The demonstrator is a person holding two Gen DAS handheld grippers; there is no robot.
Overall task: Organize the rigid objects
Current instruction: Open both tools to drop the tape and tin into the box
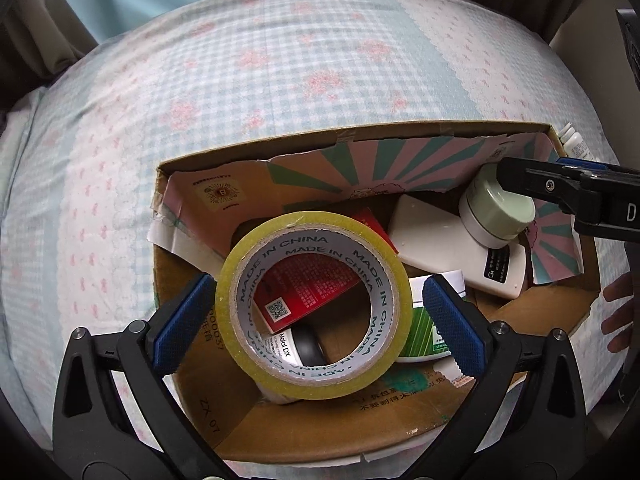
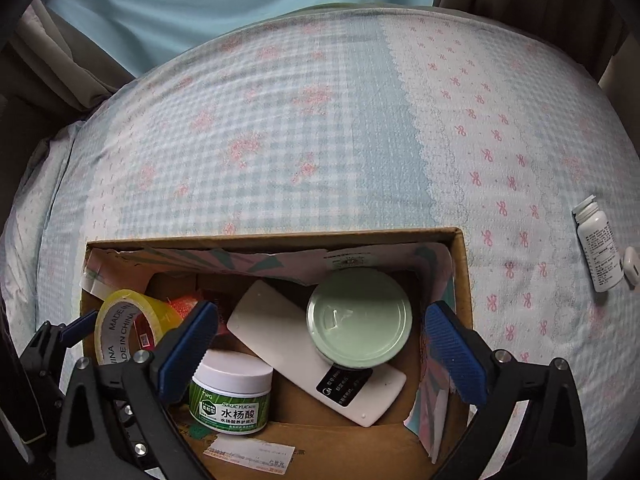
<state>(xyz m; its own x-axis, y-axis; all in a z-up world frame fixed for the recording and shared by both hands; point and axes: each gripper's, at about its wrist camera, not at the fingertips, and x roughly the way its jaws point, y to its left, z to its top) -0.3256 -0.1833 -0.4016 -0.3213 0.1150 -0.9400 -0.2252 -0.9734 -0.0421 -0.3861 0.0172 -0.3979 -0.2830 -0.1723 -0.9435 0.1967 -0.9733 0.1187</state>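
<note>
Rigid objects: mostly gathered inside the cardboard box (image 2: pixel 460 264) on the bed's patterned sheet (image 2: pixel 320 120).
Tape roll (image 1: pixel 316 312): yellowish, printed MADE IN CHINA on the core, standing on edge over the box between the left gripper (image 1: pixel 316 320) fingers; pads flank both sides with a thin gap showing on each, so released or about to be (contact hard to call from the left wrist view).
Left gripper state: fingers apart, not pressing the roll as far as can be judged.
Already in box: red carton (image 1: pixel 304 280), white flat remote-like case (image 2: pixel 316 352), pale green lidded jar (image 2: pixel 360 316) resting on that case, green-label white-lid jar (image 2: pixel 232 396), plus a dark round item seen through the tape core (identity unclear).
Right gripper (image 2: pixel 320 356): fingers wide apart above the green-lidded jar, holding nothing.
Left outside: white pill bottle (image 2: pixel 598 248) lying on its side on the sheet, well apart from the box to the right, with a small white object (image 2: pixel 632 264) just beside it.
Progress, as a judgement: late stage; tape settling in, two stragglers remaining.
Likely remainder: fetching the bottle and its neighbour with the free right gripper.
</note>
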